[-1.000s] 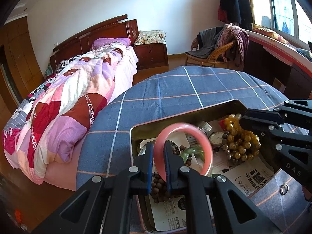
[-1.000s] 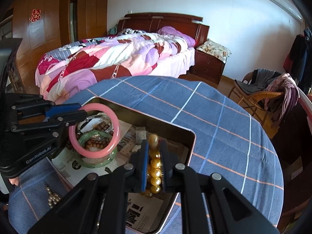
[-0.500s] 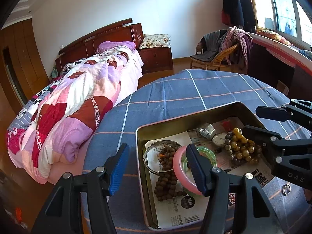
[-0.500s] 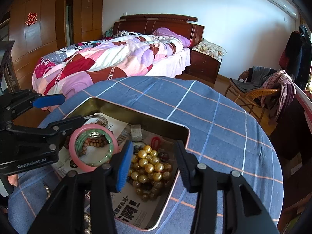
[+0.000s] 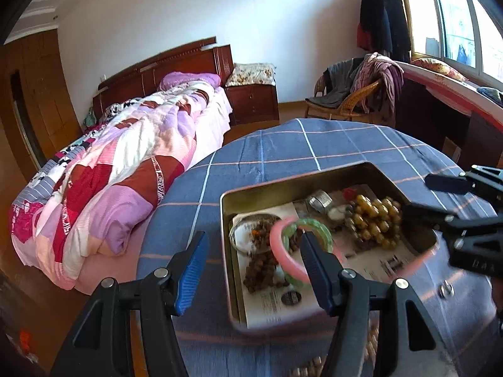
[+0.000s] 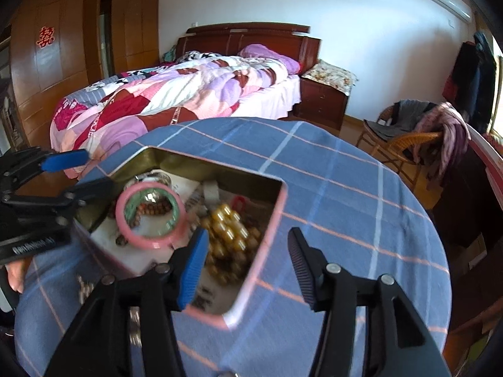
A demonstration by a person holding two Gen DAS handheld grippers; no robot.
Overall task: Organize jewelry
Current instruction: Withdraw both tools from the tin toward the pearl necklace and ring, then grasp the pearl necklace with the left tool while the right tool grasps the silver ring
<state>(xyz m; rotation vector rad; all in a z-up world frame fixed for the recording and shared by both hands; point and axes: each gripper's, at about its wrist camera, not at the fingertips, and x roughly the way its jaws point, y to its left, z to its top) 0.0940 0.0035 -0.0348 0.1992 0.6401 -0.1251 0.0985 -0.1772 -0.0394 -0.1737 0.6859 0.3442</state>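
Observation:
A gold metal tin [image 5: 270, 190] [image 6: 267, 232] lined with newspaper sits on the blue checked table. In it lie a pink bangle [image 5: 283, 253] [image 6: 125, 223] over a green bangle [image 5: 317, 223] [image 6: 176, 209], brown wooden beads [image 5: 256, 275], a string of golden beads [image 5: 375, 220] [image 6: 229, 229] and a silver ring band [image 5: 320, 201]. My left gripper [image 5: 254, 270] is open and empty at the tin's near left corner. My right gripper [image 6: 245, 264] is open and empty over the tin's near right edge; it also shows in the left wrist view [image 5: 440, 198].
The round table carries a blue checked cloth [image 5: 314, 144] [image 6: 345, 194]. A small ring [image 5: 446, 289] and more beads [image 5: 314, 364] [image 6: 83, 289] lie on the cloth near the tin. A bed [image 5: 125, 163], a nightstand and a wicker chair [image 5: 345, 106] stand beyond.
Both grippers opened: the left let go of the pink bangle and the right let go of the golden beads, which now lie in the tin. Both have since drawn back.

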